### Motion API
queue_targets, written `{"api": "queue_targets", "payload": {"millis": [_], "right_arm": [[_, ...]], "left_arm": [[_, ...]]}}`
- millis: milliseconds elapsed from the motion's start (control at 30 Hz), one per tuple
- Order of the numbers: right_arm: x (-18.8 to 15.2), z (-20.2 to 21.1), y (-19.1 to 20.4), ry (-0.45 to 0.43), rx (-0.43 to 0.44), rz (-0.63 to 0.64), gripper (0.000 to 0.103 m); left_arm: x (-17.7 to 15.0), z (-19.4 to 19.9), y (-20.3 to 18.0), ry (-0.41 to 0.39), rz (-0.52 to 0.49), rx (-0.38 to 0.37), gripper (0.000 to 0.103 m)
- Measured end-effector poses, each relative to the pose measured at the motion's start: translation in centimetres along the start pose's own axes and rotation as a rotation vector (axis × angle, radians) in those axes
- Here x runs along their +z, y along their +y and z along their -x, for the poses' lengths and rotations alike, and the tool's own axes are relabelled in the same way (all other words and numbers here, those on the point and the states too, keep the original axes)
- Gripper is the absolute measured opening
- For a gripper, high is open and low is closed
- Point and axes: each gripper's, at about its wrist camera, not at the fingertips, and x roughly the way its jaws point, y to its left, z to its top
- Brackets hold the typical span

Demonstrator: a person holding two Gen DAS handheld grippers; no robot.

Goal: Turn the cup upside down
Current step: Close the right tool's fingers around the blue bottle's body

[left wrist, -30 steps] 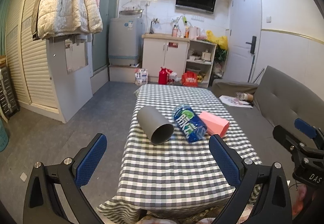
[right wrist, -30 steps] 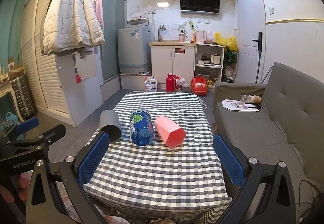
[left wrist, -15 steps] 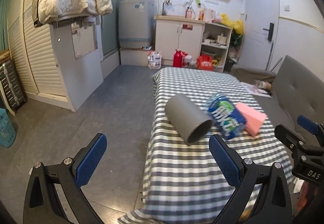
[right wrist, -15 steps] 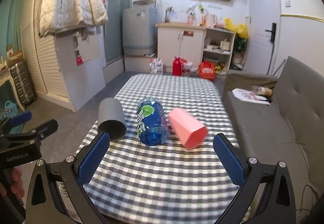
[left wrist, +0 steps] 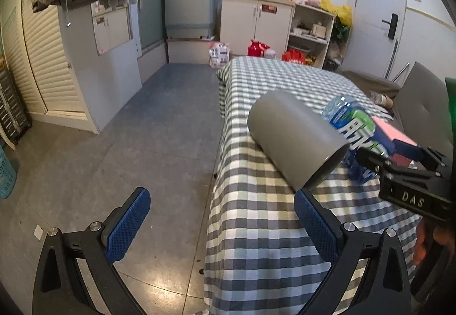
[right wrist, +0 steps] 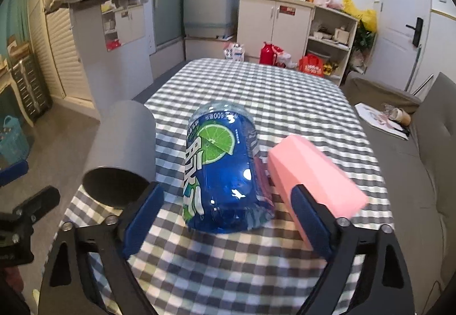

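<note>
A grey cup (left wrist: 293, 138) lies on its side near the left edge of the checked table, mouth toward me; it also shows in the right wrist view (right wrist: 122, 149). A blue cup with a lime label (right wrist: 222, 172) lies beside it, and a pink faceted cup (right wrist: 310, 172) lies to its right. My left gripper (left wrist: 222, 224) is open and empty, just short of the grey cup's mouth, partly over the floor. My right gripper (right wrist: 228, 218) is open and empty, its fingers level with the blue cup's near end.
The checked tablecloth (right wrist: 256, 92) hangs over the table's left edge above a grey tiled floor (left wrist: 142, 130). A grey sofa (right wrist: 427, 158) stands close on the right. Cabinets, a washing machine (left wrist: 191, 1) and a white door stand at the back.
Both grippers have moved forward toward the table. The left one has swung left and closed in on the grey cup; the right one has closed in on the blue cup. The cups have not moved.
</note>
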Motion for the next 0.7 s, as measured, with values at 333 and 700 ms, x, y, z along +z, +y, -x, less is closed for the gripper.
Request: {"api": "queue_targets", "payload": {"millis": [333, 700], "right_arm": [[-0.4, 1.3, -0.5, 0.023, -0.024, -0.038, 0.07], [-4.5, 8.2, 0.8, 0.065, -0.025, -0.041, 0.07]], "left_arm": [[-0.8, 0.8, 0.2, 0.02, 0.014, -0.012, 0.103], [-1.6, 5.6, -0.8, -0.024, 0.01, -0.034, 0.103]]}}
